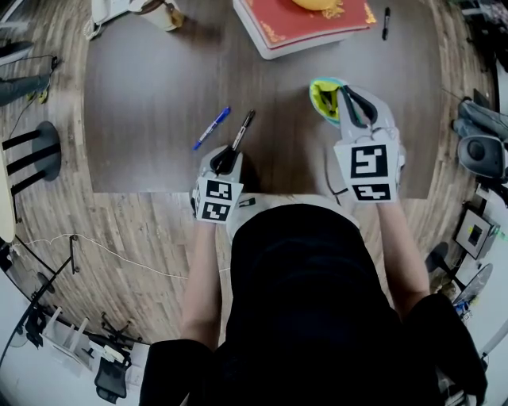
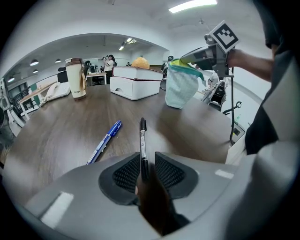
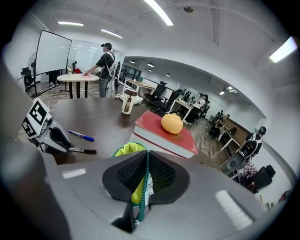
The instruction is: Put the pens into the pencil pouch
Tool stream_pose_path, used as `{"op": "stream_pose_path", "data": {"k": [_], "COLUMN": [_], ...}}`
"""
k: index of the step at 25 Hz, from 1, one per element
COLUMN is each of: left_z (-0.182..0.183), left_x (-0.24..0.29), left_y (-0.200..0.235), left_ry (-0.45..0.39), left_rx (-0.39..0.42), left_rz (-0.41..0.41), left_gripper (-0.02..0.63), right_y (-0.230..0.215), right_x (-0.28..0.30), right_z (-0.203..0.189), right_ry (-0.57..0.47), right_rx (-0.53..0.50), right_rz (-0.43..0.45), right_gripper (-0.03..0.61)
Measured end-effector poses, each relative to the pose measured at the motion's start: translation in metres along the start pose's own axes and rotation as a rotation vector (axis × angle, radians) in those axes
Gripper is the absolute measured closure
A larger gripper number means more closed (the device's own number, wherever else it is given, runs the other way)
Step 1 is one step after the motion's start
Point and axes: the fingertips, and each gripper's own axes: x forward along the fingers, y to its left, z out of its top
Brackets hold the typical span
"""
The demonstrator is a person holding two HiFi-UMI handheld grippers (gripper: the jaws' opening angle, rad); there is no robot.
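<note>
My left gripper (image 1: 231, 156) (image 2: 143, 161) is shut on the back end of a black pen (image 1: 243, 128) (image 2: 142, 136), which points forward over the brown table (image 1: 151, 95). Just left of it on the table lies a blue pen (image 1: 211, 128) (image 2: 105, 141). My right gripper (image 1: 346, 97) (image 3: 143, 165) is shut on the zipper edge of the pencil pouch (image 1: 324, 98) (image 3: 125, 151), a pale teal pouch with yellow lining whose mouth gapes open. In the left gripper view the pouch (image 2: 182, 87) hangs from the right gripper (image 2: 205, 55). A second black pen (image 1: 386, 22) lies at the far right.
A red-covered book (image 1: 305, 24) (image 3: 164, 136) with an orange round thing (image 3: 171, 123) on top sits at the table's far side. A tall cup (image 2: 76, 78) stands at the far left. Office chairs and equipment (image 1: 479, 147) stand to the right of the table.
</note>
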Motion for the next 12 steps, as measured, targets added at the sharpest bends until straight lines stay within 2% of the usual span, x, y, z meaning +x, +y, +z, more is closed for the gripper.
{"op": "stream_pose_path", "data": {"k": [12], "left_z": [-0.0115], "left_x": [0.0039], "left_y": [0.0021], "left_ry": [-0.007], "left_rx": [0.043], "left_rz": [0.029], "left_gripper": [0.558], "right_y": [0.0005], "right_x": [-0.0006], "right_z": [0.0010], "right_ry": [0.005], "right_rx": [0.014], "right_rz": [-0.007], "right_gripper": [0.557]}}
